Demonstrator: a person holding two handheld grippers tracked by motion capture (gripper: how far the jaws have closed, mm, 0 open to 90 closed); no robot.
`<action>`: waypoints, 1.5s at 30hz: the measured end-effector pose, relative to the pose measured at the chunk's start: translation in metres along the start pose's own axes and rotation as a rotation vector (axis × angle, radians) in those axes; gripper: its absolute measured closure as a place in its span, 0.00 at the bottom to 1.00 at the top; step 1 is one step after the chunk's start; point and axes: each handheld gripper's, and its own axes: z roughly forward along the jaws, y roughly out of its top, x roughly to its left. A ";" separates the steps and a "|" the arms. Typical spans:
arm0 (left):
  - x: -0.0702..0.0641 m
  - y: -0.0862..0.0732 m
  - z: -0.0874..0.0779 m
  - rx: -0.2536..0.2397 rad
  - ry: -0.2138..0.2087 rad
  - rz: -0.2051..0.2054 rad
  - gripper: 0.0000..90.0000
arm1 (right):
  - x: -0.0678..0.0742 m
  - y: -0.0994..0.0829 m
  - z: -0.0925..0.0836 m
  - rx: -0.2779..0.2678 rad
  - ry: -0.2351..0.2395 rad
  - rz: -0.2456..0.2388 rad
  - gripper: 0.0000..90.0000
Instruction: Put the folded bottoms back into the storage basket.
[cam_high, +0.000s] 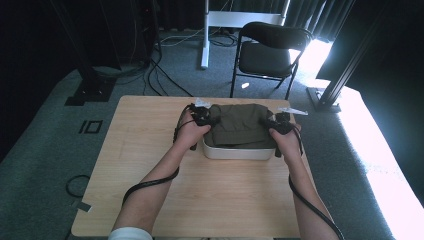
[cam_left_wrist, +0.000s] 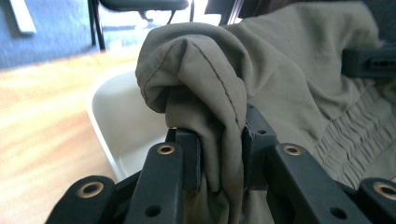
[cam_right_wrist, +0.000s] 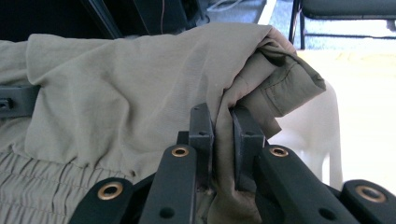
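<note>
An olive-green folded garment (cam_high: 239, 125) lies over a white rectangular tub (cam_high: 235, 152) at the table's far middle. My left gripper (cam_high: 206, 120) is shut on the garment's left end; in the left gripper view a bunched fold of the cloth (cam_left_wrist: 205, 93) is pinched between the black pads (cam_left_wrist: 191, 154), with the tub's white wall (cam_left_wrist: 121, 126) beneath. My right gripper (cam_high: 278, 125) is shut on the garment's right end; in the right gripper view the folded hem (cam_right_wrist: 280, 84) stands up from between the pads (cam_right_wrist: 203, 135), and the tub's rim (cam_right_wrist: 322, 130) shows to the right.
The wooden table (cam_high: 150, 190) has bare surface in front of and to the left of the tub. A black folding chair (cam_high: 267, 50) stands on the grey carpet beyond the table's far edge, with cables and a white stand leg (cam_high: 205, 35) nearby.
</note>
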 end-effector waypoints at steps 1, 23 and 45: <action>0.000 0.000 0.000 0.000 0.000 0.000 0.83 | -0.001 -0.001 0.002 0.008 -0.006 -0.004 0.90; 0.003 -0.014 0.029 0.141 0.064 0.024 0.84 | -0.003 -0.016 0.029 0.164 -0.086 0.005 0.90; -0.004 -0.013 0.033 0.094 0.079 0.064 0.49 | -0.001 -0.013 0.025 0.090 -0.114 -0.018 0.62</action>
